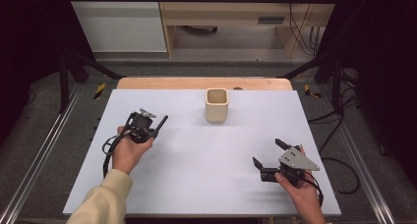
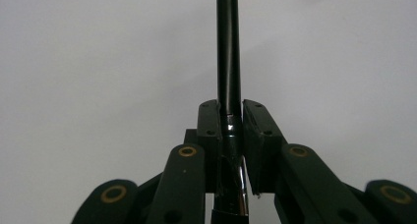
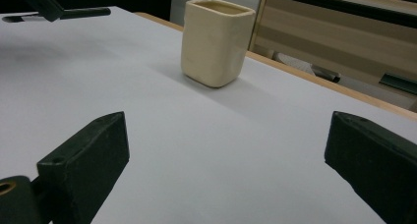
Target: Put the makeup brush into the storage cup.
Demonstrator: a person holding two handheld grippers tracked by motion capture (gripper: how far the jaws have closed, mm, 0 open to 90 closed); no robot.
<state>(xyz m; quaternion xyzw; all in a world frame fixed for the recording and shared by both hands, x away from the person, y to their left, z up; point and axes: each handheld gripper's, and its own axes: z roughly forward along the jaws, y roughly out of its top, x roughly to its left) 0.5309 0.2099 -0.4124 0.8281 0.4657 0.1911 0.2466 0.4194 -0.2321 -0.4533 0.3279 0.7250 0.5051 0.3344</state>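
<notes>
Left gripper (image 1: 158, 125): its jaws are clamping a black pen (image 1: 161, 125) near the pen's lower end, so most of the barrel is sticking out ahead of the pads (image 2: 209, 128). It is hovering to the left of the cream cup (image 1: 216, 105) and nearer the person.

Pen: slim, glossy and dark, with a shiny metal band (image 2: 239, 184) showing just behind the grip. It is pointing up and toward the cup side, well apart from the cup.

Step in hand: probably carrying the pen to the cup for dropping in. Doing it well is likely calling for tipping the pen upright, centring its tip over the square mouth, and lowering before letting go, since the long free end could be knocking the rim.

Cup: standing upright on the white table sheet (image 1: 196, 175), toward its far edge, with rounded corners and an open top.

Right gripper (image 1: 267, 153): jaws standing wide apart with nothing between them, waiting to the right of the cup and nearer the person.
</notes>
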